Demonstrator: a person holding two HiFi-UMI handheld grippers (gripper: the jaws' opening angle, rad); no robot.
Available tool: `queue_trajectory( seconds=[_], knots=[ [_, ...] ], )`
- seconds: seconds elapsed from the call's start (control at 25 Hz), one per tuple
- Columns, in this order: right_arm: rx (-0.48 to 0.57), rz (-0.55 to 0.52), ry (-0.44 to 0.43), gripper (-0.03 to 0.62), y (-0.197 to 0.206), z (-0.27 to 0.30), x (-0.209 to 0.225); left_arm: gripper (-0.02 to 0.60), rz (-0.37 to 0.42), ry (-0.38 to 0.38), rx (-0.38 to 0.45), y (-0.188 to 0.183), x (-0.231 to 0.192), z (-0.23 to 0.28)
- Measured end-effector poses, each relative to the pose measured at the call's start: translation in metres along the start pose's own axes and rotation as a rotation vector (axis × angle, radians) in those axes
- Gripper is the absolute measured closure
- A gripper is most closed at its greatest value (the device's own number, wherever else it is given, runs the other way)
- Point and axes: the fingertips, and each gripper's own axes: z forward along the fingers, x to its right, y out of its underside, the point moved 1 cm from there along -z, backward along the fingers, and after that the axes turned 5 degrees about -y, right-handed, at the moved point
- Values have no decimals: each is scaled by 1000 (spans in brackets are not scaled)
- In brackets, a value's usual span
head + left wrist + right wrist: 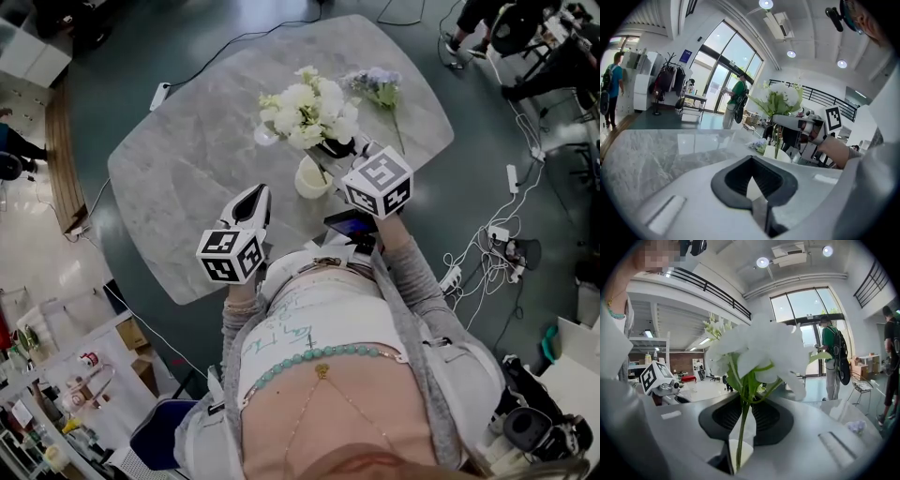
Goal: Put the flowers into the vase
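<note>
Right hand-held gripper point(341, 148) point(743, 427) is pinching a bunch of white flowers point(307, 108) point(759, 350) by the green stems, its dark pads pressing in on the stalks from both sides. It is holding the bunch upright, blooms above the jaws and stems hanging down to the mouth of the cream vase point(312, 178) point(740, 451) right beneath. The stem ends look to be dipping into the opening, though I cannot tell how deep they are going.

Left hand-held gripper point(258, 195) point(749, 185) is waiting just beside the vase, on the side nearer the person. Its jaws are drawn together and are carrying nothing; only a thin wedge of table is showing between the pads. It is pointing across the tabletop toward the vase point(777, 153) and the white flowers point(785, 96).

Both are working over the grey marbled table point(187, 178). A second flower, a pale purple one point(375, 86), is lying flat on the table beyond the vase, apart from it. A dark phone point(349, 223) is sitting at the near edge, close under the right forearm.

Further out, white cables and a power strip point(487, 244) are trailing over the floor to the person's right. By the tall glass doors, someone in a green top point(738, 96) point(832, 352) is standing with a dark backpack.
</note>
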Motion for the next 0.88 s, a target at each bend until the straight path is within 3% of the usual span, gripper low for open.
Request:
queue_trajectory(
  seconds=[0.68, 0.88],
  knots=[
    [-178, -9, -65, 499, 41, 0, -1, 580, 32, 57, 26, -19, 34, 23],
    [-236, -19, -88, 494, 53, 1, -3, 580, 101, 26, 8, -18, 35, 29]
  ],
)
